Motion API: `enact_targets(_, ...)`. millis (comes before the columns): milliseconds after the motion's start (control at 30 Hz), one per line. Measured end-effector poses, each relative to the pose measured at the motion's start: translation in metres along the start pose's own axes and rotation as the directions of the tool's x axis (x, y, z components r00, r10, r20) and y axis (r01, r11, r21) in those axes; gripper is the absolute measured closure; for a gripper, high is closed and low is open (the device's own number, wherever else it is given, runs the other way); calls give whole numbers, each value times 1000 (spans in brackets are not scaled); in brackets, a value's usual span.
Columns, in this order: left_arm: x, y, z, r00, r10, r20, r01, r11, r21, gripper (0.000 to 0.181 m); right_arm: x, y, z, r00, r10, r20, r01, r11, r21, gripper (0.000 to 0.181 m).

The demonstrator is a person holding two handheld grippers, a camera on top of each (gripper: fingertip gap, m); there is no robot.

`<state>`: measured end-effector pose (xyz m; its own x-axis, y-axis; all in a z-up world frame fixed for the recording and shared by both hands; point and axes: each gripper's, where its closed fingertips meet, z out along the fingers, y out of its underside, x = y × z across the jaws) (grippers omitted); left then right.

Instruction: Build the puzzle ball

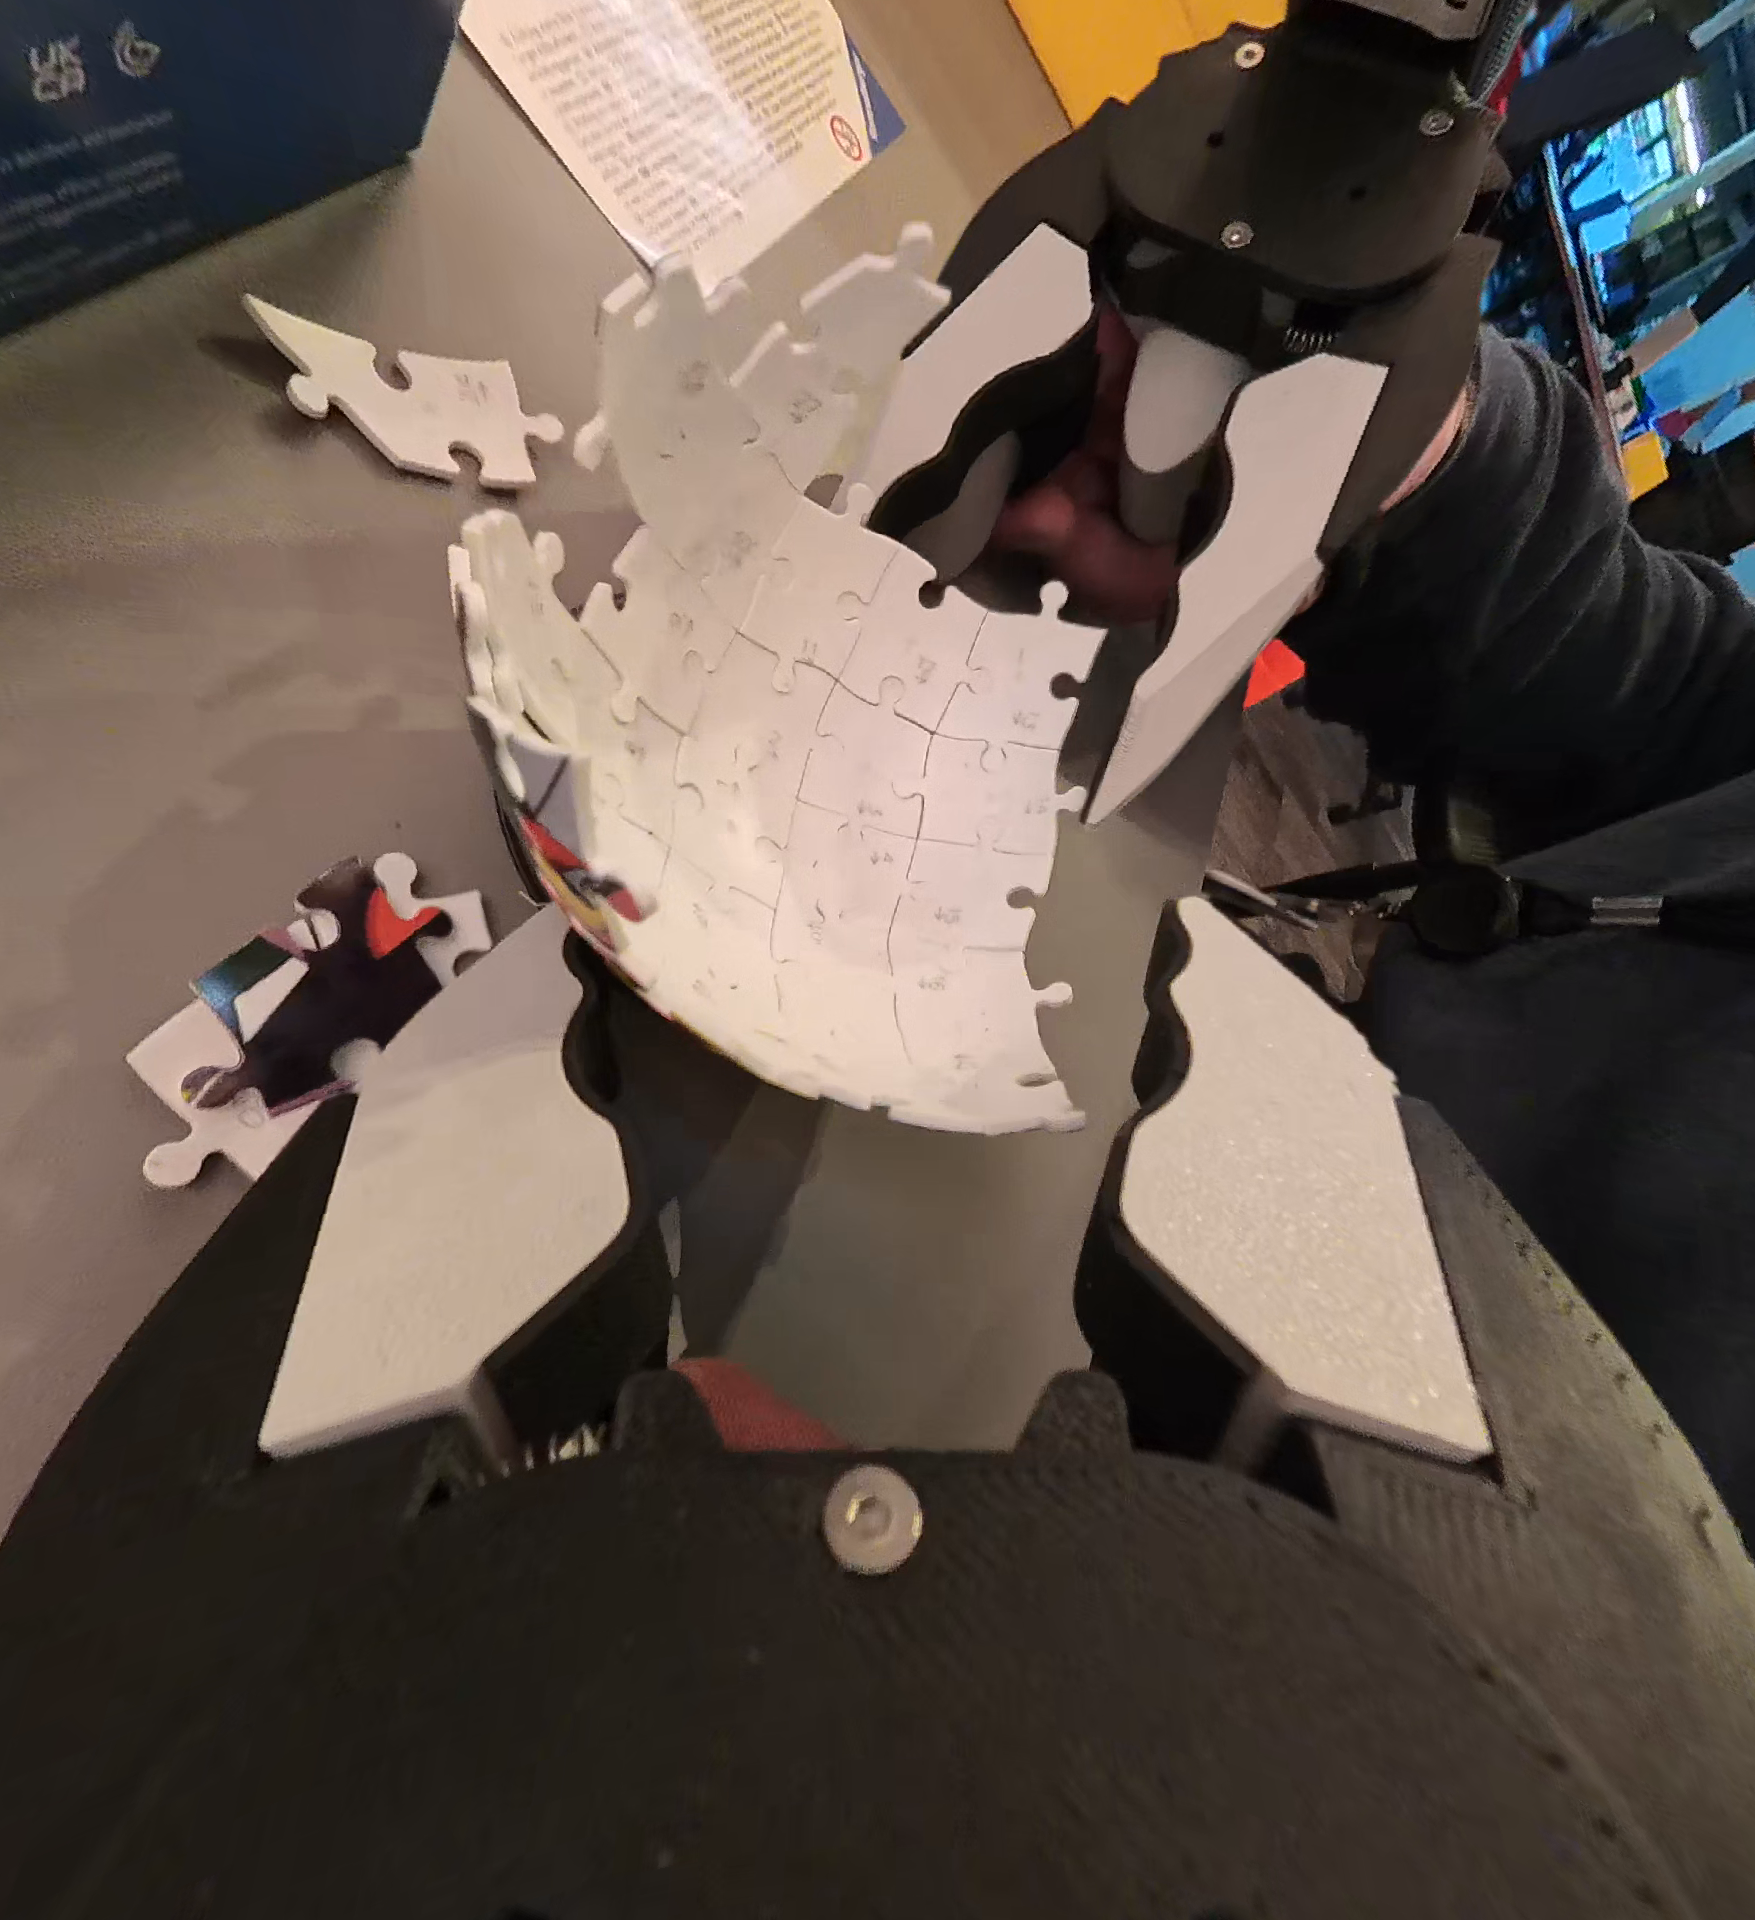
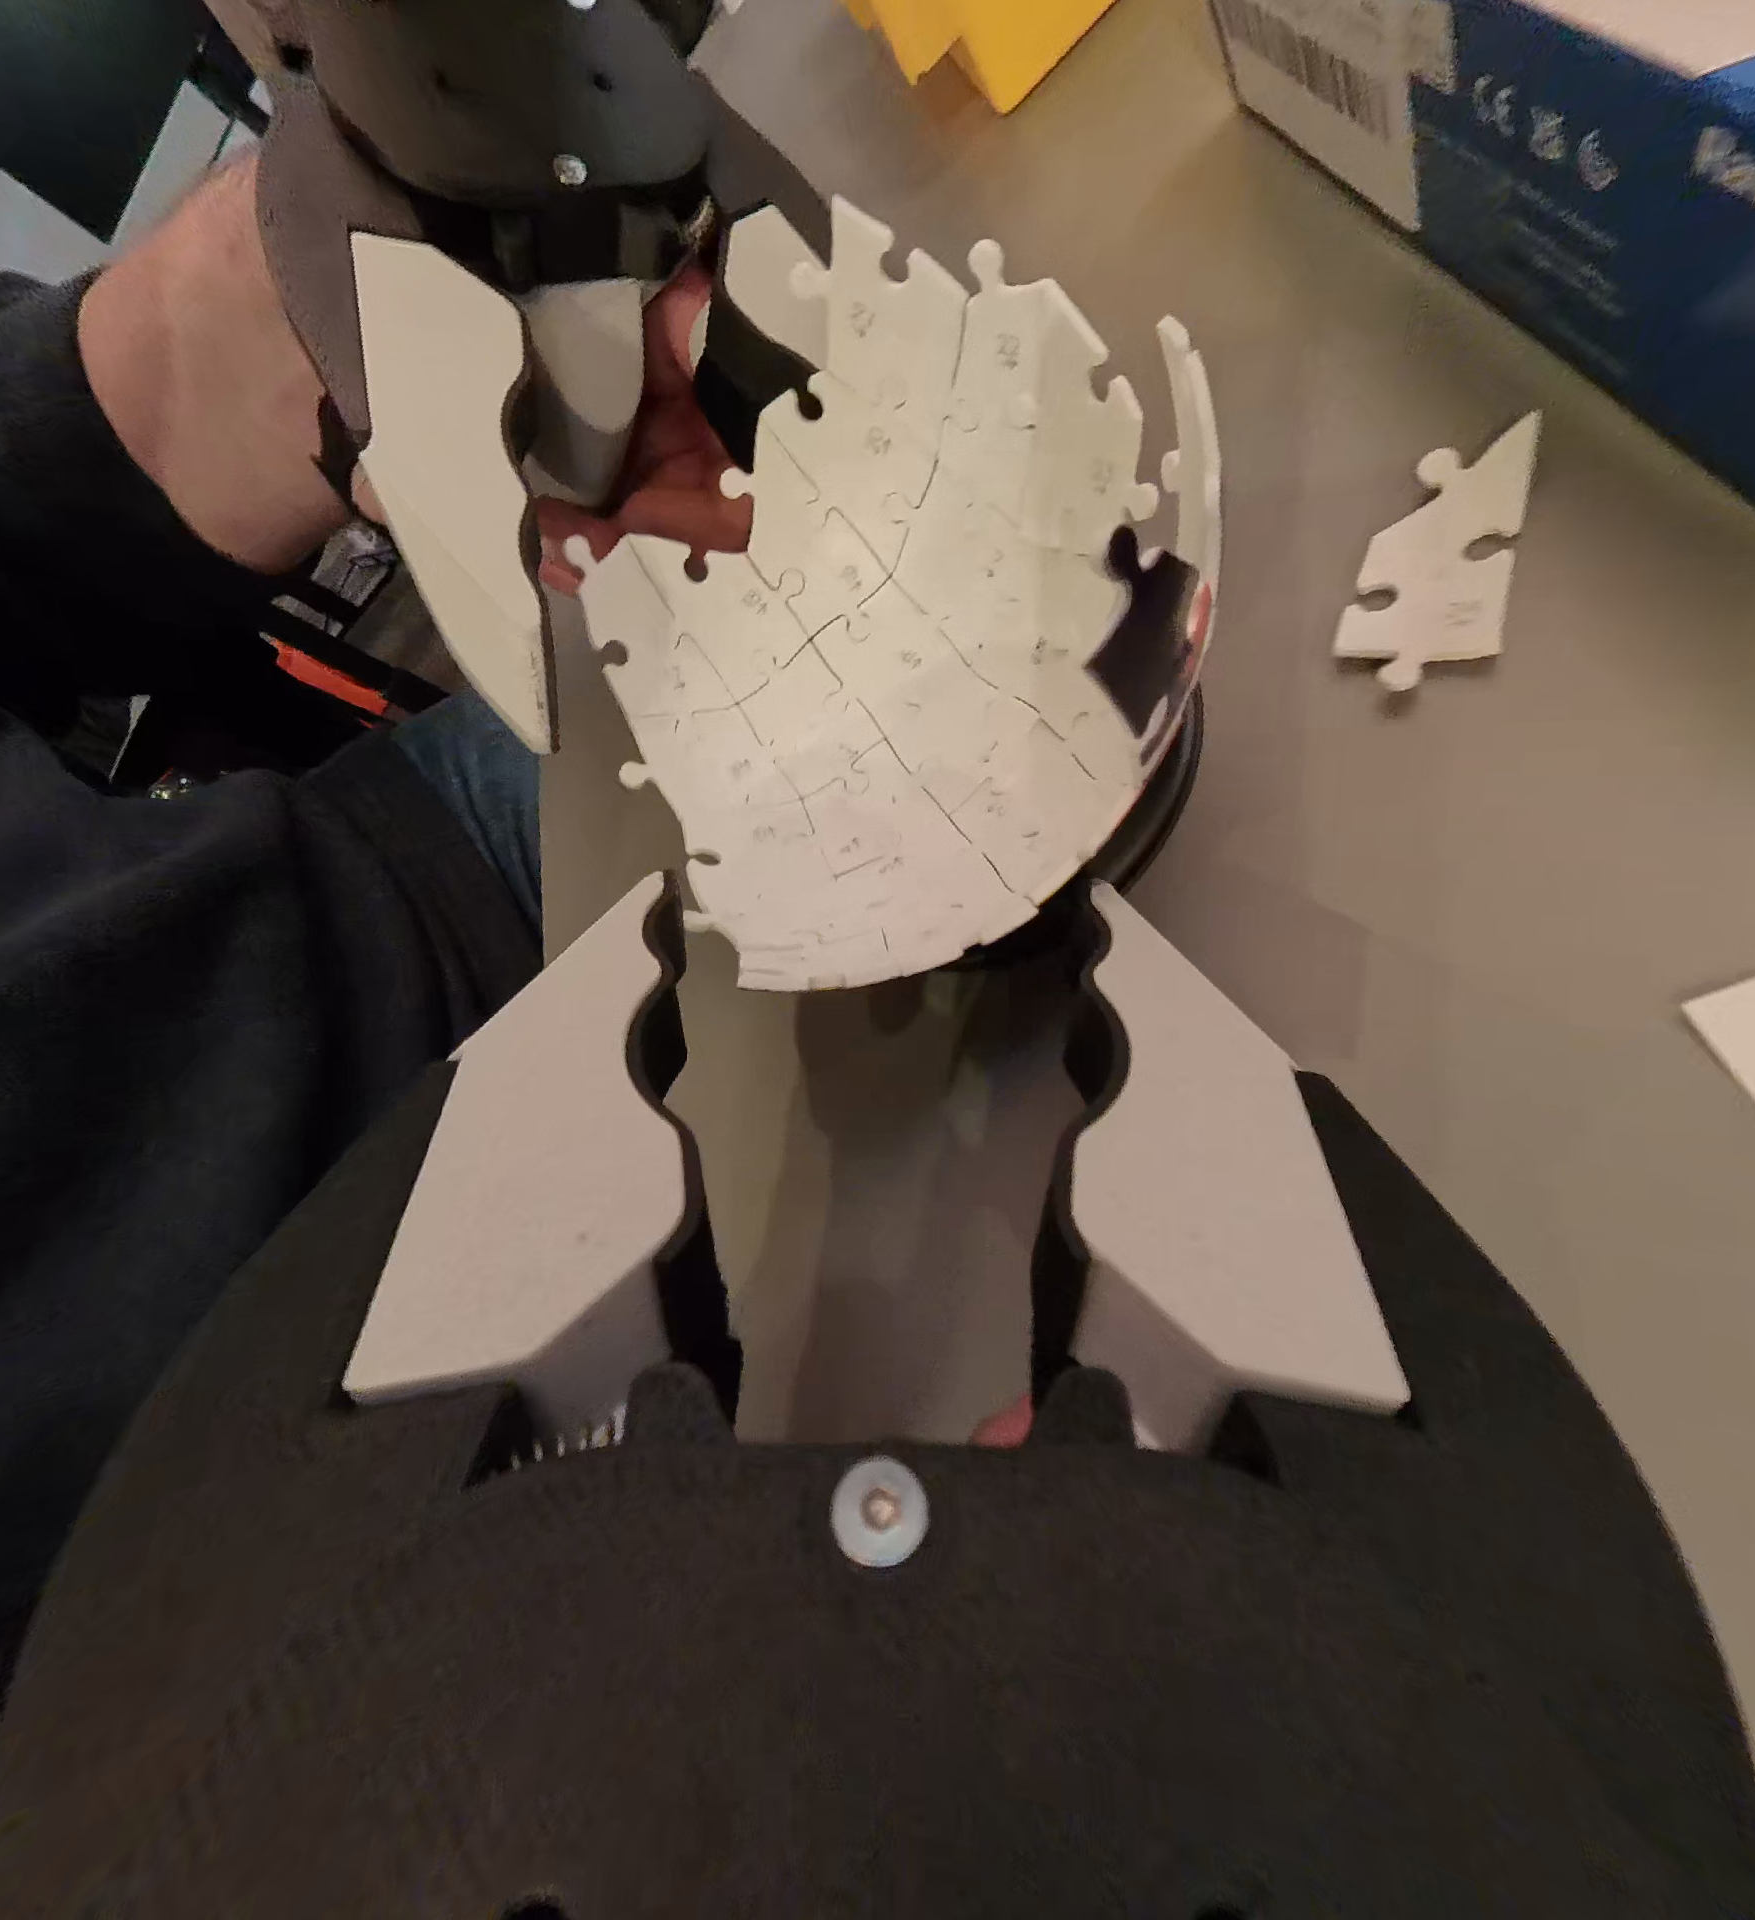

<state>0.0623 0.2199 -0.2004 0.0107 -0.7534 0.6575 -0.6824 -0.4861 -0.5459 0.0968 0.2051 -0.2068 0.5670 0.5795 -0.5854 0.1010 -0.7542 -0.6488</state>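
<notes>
The puzzle ball [image 1: 811,790] stands roughly half assembled, loose pieces [image 1: 416,400] lying at ten o'clock, while the left gripper [image 1: 873,997] and right gripper [image 2: 883,935] both gape wide, holding nothing.

I see a smooth grey table [image 1: 125,665] carrying a white clump of joined puzzle pieces lying face down [image 1: 405,400], a colourful printed clump face up [image 1: 301,1003], a dark blue cardboard box [image 1: 73,156], a printed paper leaflet [image 1: 686,114] and, possibly, yellow card [image 2: 966,42].

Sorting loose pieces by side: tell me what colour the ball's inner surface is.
Plain white inside the puzzle ball, clearest in the left wrist view.
</notes>
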Motion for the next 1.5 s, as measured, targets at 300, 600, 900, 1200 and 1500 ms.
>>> enact_targets(300, -2, 12, -13, 998, 50, -47, -54, 994, -98, 85, -32, 16, 18, 999, 13, 34, -12, 1000, -20, 108)
enact_targets(600, -22, -15, -37, 943, 257, 210, -244, 966, -88, 110, 0, -31, -34, 982, -102, -160, 107, 994, 23, 124)
enact_targets(900, -31, -26, -32, 879, 354, 318, -315, 934, -170, 130, 29, -59, 20, 936, -324, -140, 266, 908, -323, 148)
enact_targets(1200, -33, -27, -27, 876, 394, 280, -342, 914, -217, 128, 33, -57, 31, 954, -279, -108, 219, 897, -383, 174)
enact_targets(1500, -31, -25, -26, 883, 398, 248, -348, 910, -223, 128, 37, -57, 31, 960, -247, -135, 173, 895, -411, 177)
